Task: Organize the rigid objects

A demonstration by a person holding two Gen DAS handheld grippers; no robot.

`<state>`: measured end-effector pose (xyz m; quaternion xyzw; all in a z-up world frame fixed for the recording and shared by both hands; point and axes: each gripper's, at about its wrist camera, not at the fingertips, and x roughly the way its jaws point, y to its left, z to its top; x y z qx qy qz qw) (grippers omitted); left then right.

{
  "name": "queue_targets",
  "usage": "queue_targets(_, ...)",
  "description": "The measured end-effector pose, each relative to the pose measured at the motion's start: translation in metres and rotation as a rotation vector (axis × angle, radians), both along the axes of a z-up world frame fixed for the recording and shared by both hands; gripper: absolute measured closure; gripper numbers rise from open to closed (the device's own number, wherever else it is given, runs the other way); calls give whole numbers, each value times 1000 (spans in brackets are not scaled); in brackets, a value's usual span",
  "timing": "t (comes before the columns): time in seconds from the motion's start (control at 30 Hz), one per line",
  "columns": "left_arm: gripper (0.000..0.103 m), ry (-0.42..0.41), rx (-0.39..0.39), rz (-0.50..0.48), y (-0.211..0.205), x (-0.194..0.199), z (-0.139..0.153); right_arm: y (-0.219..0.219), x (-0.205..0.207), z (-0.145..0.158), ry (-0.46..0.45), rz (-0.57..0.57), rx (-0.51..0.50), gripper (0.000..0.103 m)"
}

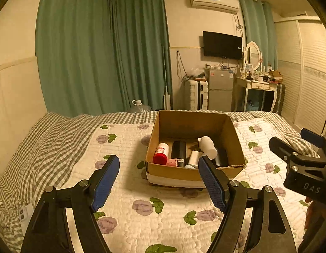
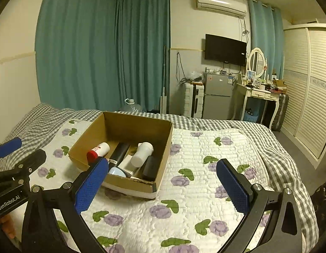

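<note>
A brown cardboard box [image 1: 232, 132] sits on the quilted bed; it also shows in the right wrist view [image 2: 163, 154]. Inside lie a white bottle with a red cap [image 1: 161, 153] [image 2: 97, 150], a black cylinder [image 1: 178, 150] [image 2: 119, 151], a white bottle [image 1: 208, 144] [image 2: 142, 154], a black case [image 2: 150, 167] and small items. My left gripper [image 1: 158, 168] is open and empty, just in front of the box. My right gripper [image 2: 163, 175] is open and empty, in front and to the right of the box; it shows at the right edge of the left wrist view [image 1: 306, 145].
The floral quilt [image 2: 205, 189] lies over a grey checked sheet [image 1: 47, 139]. A phone [image 1: 24, 214] lies at the left bed edge. Beyond the bed stand a water jug [image 2: 131, 105], fridge [image 2: 217, 97], dressing table [image 2: 259, 97] and wardrobe [image 2: 310, 97].
</note>
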<state>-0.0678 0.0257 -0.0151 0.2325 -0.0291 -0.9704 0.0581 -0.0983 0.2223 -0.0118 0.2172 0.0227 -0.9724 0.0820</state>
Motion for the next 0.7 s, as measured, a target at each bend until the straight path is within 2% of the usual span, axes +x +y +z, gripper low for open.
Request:
queue_targets(0.2, 23, 0, -20, -3, 3, 0, -1, 8, -3, -1, -25, -14, -26, 0)
queue_targets(0.7, 23, -11, -9, -23, 4, -1, 0, 8, 0, 1, -32, -14, -20, 0)
